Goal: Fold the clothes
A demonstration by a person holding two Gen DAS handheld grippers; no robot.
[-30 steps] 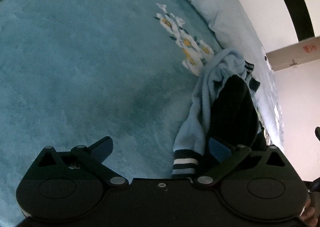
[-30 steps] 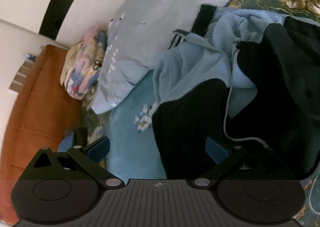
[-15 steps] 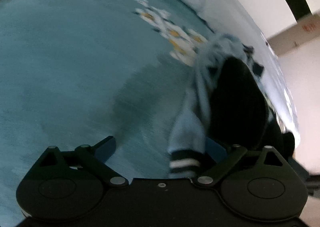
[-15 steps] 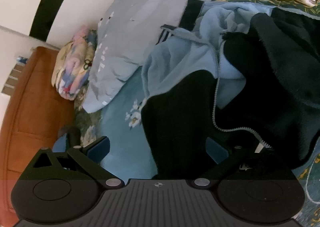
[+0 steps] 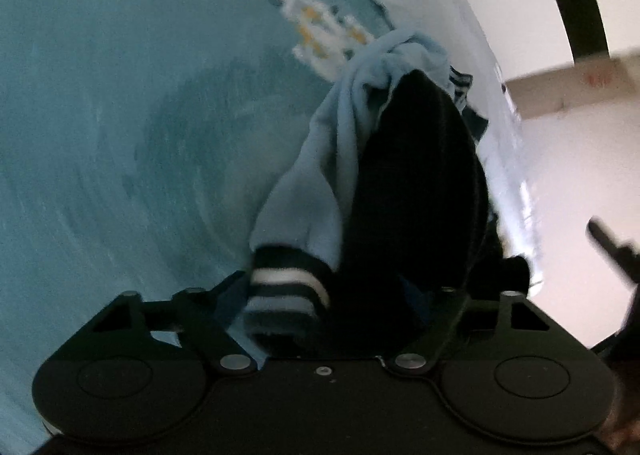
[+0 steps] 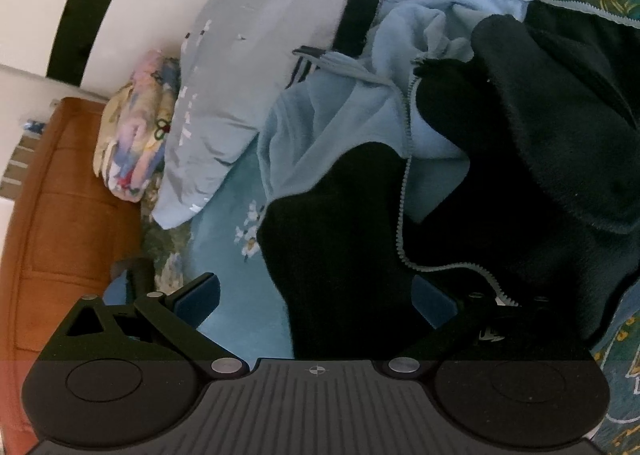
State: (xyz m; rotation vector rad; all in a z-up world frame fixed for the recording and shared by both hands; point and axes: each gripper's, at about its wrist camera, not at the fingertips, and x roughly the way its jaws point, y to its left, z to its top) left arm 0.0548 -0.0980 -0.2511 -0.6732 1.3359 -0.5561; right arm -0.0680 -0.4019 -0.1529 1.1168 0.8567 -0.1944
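On the teal plush bedspread lies one crumpled fleece jacket — light blue outside, black inside, with a grey zip and one black-and-white striped cuff. Two grippers show. The left gripper has just been closing, its jaws around the cuff; whether they pinch it I cannot tell. The right gripper stands wide — black fleece lies between its pads, ungripped.

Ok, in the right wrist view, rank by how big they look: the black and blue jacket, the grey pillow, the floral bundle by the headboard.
1. Jacket, though nearest the camera.
2. Grey pillow.
3. Floral bundle, smallest, also farthest.
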